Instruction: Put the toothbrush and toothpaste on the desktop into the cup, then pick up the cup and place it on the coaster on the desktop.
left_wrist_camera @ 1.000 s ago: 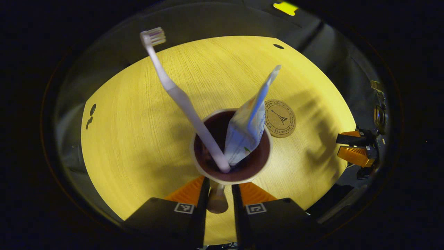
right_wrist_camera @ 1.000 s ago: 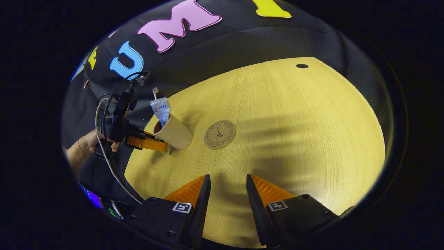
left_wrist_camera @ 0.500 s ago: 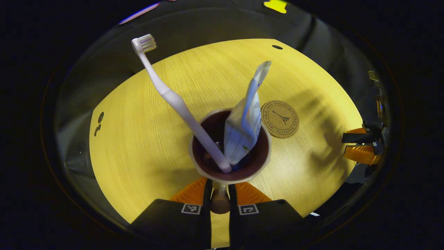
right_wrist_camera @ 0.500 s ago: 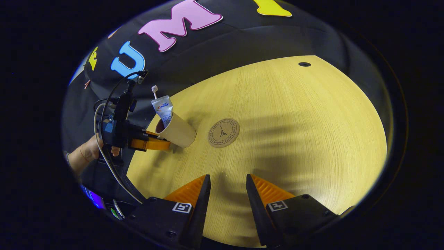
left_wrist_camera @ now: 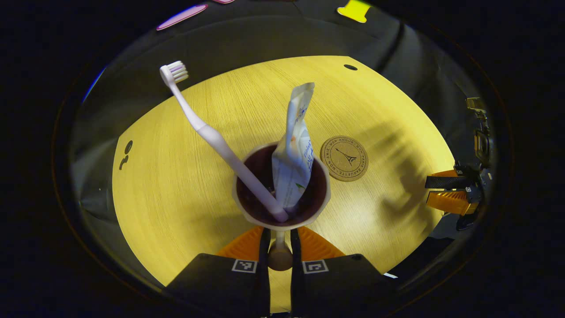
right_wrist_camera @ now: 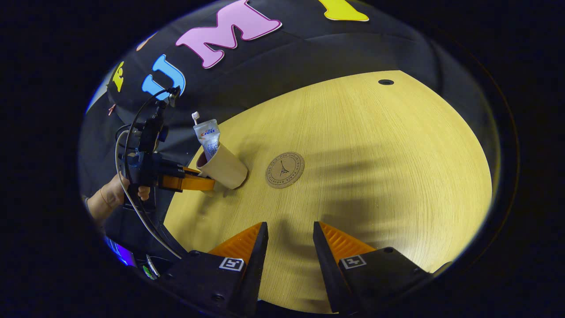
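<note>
A beige cup [left_wrist_camera: 247, 212] with a dark inside holds a white toothbrush [left_wrist_camera: 207, 132] and a white toothpaste tube [left_wrist_camera: 293, 145]. My left gripper [left_wrist_camera: 279, 238] is shut on the cup's handle [left_wrist_camera: 279, 256], both orange fingers pressing it. In the right gripper view the cup [right_wrist_camera: 225, 170] appears raised a little off the wooden desktop [right_wrist_camera: 375, 145] and leans right, left of the round cork coaster [right_wrist_camera: 284, 170]. The coaster [left_wrist_camera: 344, 152] lies just right of the cup in the left gripper view. My right gripper [right_wrist_camera: 287, 232] stands open over the desktop's near edge with nothing between its fingers.
A hand [right_wrist_camera: 110, 194] holds the left gripper [right_wrist_camera: 187, 182] at the desktop's left edge, with cables trailing from it. A small dark hole [right_wrist_camera: 386, 82] marks the desktop's far side. The right gripper [left_wrist_camera: 450, 190] sits at the desktop's right edge in the left gripper view.
My left fingers closed tighter on the cup's handle. The cup came up a little, and the toothpaste tube swung from leaning right to nearly upright. My right gripper stayed put.
</note>
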{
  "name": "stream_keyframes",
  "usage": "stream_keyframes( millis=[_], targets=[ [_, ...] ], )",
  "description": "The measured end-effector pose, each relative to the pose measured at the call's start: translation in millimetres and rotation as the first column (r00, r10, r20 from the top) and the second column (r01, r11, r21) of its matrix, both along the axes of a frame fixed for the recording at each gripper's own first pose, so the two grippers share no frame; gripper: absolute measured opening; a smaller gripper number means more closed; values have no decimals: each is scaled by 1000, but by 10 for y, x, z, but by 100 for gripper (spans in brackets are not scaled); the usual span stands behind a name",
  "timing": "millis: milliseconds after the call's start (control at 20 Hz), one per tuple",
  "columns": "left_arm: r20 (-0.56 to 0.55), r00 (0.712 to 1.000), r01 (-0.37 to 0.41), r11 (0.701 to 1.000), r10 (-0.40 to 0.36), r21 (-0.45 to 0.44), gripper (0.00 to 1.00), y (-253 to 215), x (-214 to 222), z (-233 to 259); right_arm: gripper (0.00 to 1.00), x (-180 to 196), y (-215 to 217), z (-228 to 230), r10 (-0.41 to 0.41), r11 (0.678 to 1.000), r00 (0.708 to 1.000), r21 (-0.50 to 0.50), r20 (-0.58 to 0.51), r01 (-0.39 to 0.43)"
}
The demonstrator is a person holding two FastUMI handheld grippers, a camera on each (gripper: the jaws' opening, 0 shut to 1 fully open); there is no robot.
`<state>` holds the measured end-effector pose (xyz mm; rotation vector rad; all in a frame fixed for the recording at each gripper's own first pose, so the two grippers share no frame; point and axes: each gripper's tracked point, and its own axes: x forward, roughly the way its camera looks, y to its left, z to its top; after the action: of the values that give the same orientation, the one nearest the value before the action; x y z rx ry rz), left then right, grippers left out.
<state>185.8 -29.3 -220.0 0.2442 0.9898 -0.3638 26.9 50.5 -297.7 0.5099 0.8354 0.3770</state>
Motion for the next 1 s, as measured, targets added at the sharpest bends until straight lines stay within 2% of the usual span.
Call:
stream_keyframes(
  millis=[50, 200, 250, 300, 800, 1000],
  targets=[
    [5, 1000, 1, 1000, -1, -4, 23, -19, 7, 18, 64, 6, -24, 0, -4, 1000, 1000, 0, 2, 4],
    [13, 1000, 12, 1000, -11, -13, 23, -99, -4, 118, 64, 9, -86, 6, -13, 1000, 1000, 6, 3, 13],
    [16, 1000, 22, 1000, -22, -10, 23, -155, 2, 152, 80, 6, -114, 6, -15, 1000, 1000, 6, 4, 15],
    [20, 999, 35, 999, -34, -8, 23, -240, 12, 186, 64, 3, -141, 5, -18, 1000, 1000, 6, 4, 18],
    [27, 987, 157, 987, -157, 20, 23, -943, 142, 256, 64, -17, -542, -5, -83, 997, 997, 6, -7, 83],
    [21, 983, 184, 983, -184, 26, 23, -1032, 147, 245, 64, -31, -667, -35, -105, 994, 994, 9, -14, 105]
  ],
)
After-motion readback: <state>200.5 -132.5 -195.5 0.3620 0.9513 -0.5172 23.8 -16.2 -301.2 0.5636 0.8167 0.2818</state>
